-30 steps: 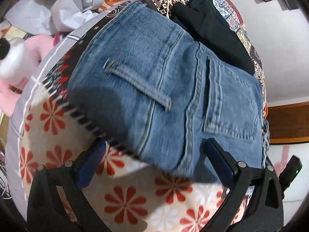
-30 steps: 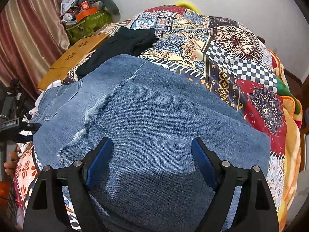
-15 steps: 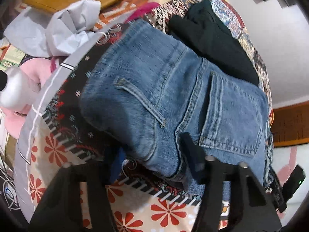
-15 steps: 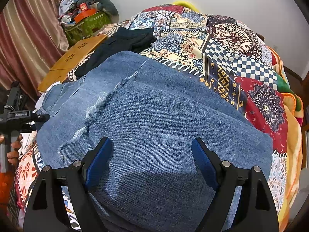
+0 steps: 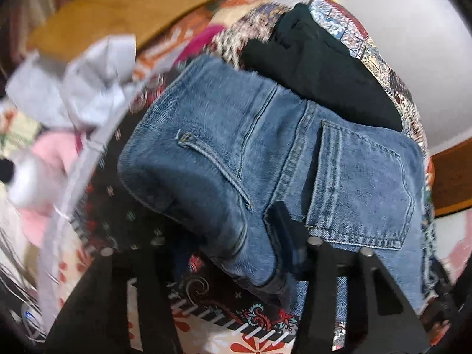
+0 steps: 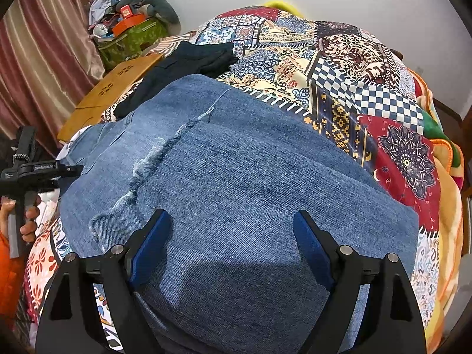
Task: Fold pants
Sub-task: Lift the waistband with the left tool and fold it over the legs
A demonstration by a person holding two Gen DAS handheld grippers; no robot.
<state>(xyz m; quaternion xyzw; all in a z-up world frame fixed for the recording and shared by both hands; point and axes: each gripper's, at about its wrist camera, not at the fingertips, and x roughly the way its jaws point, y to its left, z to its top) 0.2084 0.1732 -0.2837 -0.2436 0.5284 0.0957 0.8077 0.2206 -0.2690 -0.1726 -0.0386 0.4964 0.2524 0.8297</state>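
Blue jeans [image 5: 295,159] lie on a patterned bedspread [image 6: 354,67], waistband and back pocket towards the left wrist camera. My left gripper [image 5: 236,253] is shut on the jeans' waistband edge and lifts it off the bed; the fold of denim hides the left finger's tip. In the right wrist view the folded legs of the jeans [image 6: 250,183] fill the middle, with a frayed hem on top. My right gripper [image 6: 230,244] is open just above the denim, holding nothing.
A black garment [image 5: 324,67] lies beyond the jeans. A grey cloth [image 5: 85,88] and a pink plush toy [image 5: 38,171] lie at the left. A wooden board [image 6: 112,91] and a green bag [image 6: 132,41] stand by the curtain.
My left gripper has closed from open onto the waistband edge and raised it, bunching the denim. The right gripper has stayed open over the legs.
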